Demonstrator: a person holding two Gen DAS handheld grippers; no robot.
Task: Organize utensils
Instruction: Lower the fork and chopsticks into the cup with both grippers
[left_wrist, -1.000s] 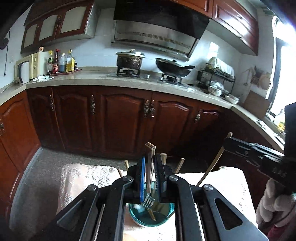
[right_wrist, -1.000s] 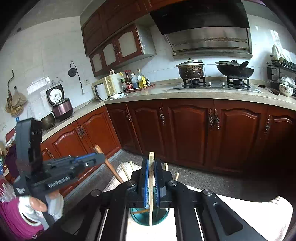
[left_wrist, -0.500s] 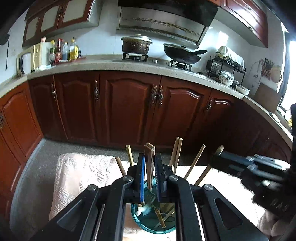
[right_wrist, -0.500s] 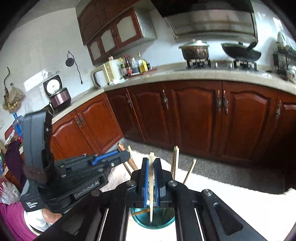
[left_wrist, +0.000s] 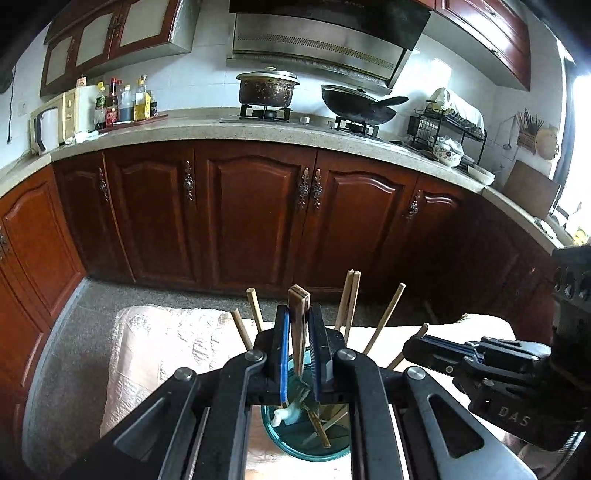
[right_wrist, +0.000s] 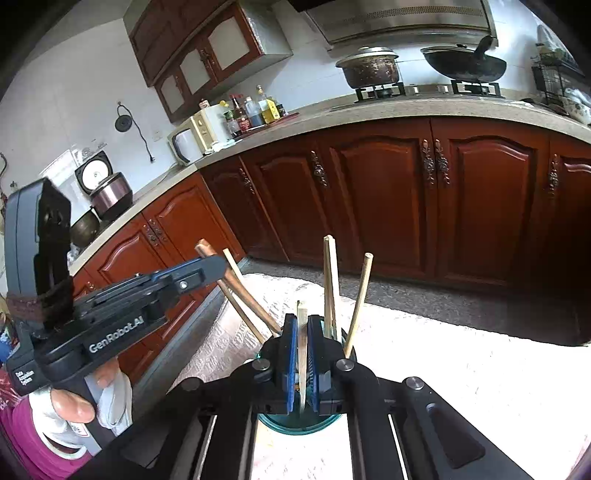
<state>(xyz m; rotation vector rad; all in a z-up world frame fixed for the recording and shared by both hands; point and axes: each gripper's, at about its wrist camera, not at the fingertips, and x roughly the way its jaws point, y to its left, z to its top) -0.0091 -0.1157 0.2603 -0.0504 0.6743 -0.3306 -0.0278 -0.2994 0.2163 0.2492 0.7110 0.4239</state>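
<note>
The left tongs (left_wrist: 299, 350) are pinched narrow on a fork with a wooden handle (left_wrist: 298, 325); its metal tines hang just over the mouth of a teal glass cup (left_wrist: 306, 443). The right tongs (right_wrist: 302, 362) are likewise closed tight, on a single pale chopstick (right_wrist: 302, 347) that stands nearly upright between the blue pads, its lower end going down toward the same cup (right_wrist: 299, 424). In the left wrist view the right tongs come in from the right, low beside the cup; in the right wrist view the left tongs (right_wrist: 207, 269) reach in from the left, held by a gloved hand (right_wrist: 92, 402).

The cup stands on a worktop covered with a pale embossed cloth (left_wrist: 166, 343). Inside it are a white spoon (left_wrist: 291, 415) and several wooden chopsticks (left_wrist: 384, 317) that lean outward over the rim in different directions.

Beyond the worktop lies a grey speckled floor (left_wrist: 147, 291), then a row of dark red wooden cabinets (left_wrist: 255, 218) under a stone kitchen counter (left_wrist: 207, 129). On that counter are a microwave (left_wrist: 59, 118), bottles (left_wrist: 122, 99), a lidded pot (left_wrist: 267, 86) and a wok (left_wrist: 358, 105) on the hob, and a dish rack (left_wrist: 447, 129).
</note>
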